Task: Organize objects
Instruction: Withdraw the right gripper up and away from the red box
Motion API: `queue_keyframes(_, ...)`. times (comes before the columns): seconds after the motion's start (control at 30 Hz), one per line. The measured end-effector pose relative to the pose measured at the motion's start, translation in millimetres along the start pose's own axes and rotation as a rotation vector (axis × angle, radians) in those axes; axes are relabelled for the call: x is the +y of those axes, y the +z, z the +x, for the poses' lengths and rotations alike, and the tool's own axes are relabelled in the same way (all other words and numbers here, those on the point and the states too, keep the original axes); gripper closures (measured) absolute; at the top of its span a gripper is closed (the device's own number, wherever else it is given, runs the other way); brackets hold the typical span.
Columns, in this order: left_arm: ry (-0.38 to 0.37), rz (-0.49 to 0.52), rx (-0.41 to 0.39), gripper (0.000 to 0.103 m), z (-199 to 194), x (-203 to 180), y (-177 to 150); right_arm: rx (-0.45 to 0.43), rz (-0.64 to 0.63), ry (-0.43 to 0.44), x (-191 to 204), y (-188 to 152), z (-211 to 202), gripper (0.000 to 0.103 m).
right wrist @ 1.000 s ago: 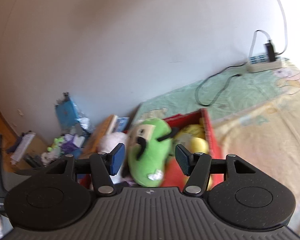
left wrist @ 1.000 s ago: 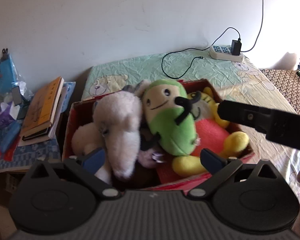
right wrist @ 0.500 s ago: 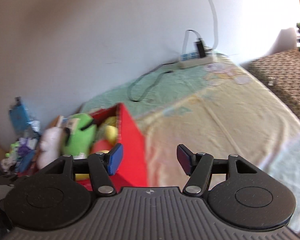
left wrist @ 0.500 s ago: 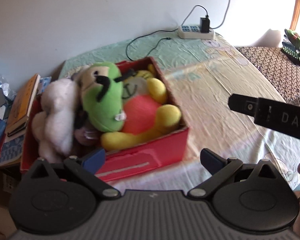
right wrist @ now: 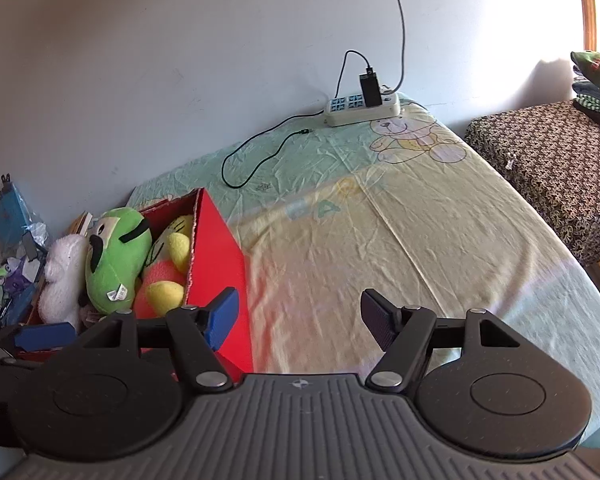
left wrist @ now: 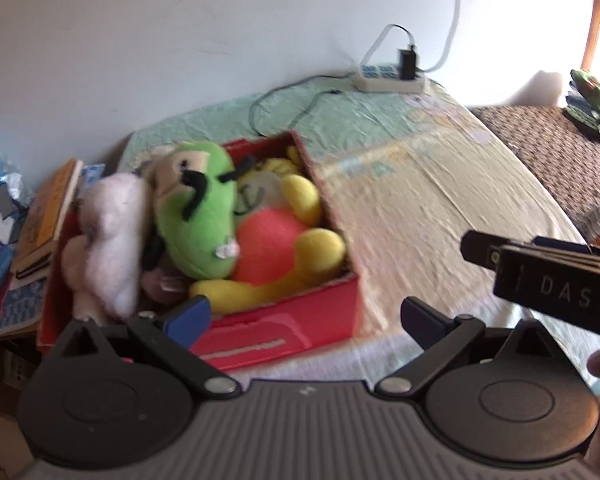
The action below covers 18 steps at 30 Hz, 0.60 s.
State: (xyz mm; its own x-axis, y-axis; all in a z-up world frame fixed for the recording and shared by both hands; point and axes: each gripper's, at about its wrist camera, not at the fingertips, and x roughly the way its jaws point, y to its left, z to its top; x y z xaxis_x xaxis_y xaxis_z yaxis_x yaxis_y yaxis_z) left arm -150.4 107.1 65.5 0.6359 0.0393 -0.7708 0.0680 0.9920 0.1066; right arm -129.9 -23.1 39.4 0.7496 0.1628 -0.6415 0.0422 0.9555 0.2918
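Left tongs [left wrist: 302, 314]: spread wide, nothing between the pads. Right tongs [right wrist: 298, 316]: spread wide too, empty.

Red box [left wrist: 278, 332] sat just ahead of the left tongs, slightly to their left, on the cartoon-print bedsheet [right wrist: 400, 248]; ahead-left of the right tongs, box wall close to the left pad [right wrist: 222, 318]. Packed full: green plush [left wrist: 196, 208], white plush [left wrist: 108, 236] and yellow plush with orange belly [left wrist: 284, 240], all piled above the rim. Books [left wrist: 46, 216] beyond the box's left side. Power strip [right wrist: 362, 110] with black cable [right wrist: 256, 160] far ahead by the wall.

Judged near done, toys boxed.

Risks, as judgement:
- Overfilled box: white plush leaned over the left rim, likely to tumble out if nudged or lifted.
- Box near the bed's left edge: a push from either tongs could slide it off.
- Soft plush squashes, pinch could slip.
- Left view blurred, so exact clearance to the box front not clear.
- Cable could snag on a far reach.
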Motion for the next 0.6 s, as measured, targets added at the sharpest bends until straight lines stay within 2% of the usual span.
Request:
queue_keyframes(0.13, 0.068, -0.011, -0.001, 0.003, 3, 16, 3, 0.012, -0.029, 0.023, 17, 5, 5, 0.033)
queue_keyframes(0.6, 0.158, -0.161, 0.030, 0.003, 14, 117, 0, 0.028, -0.153, 0.116, 107, 16, 31, 0.026)
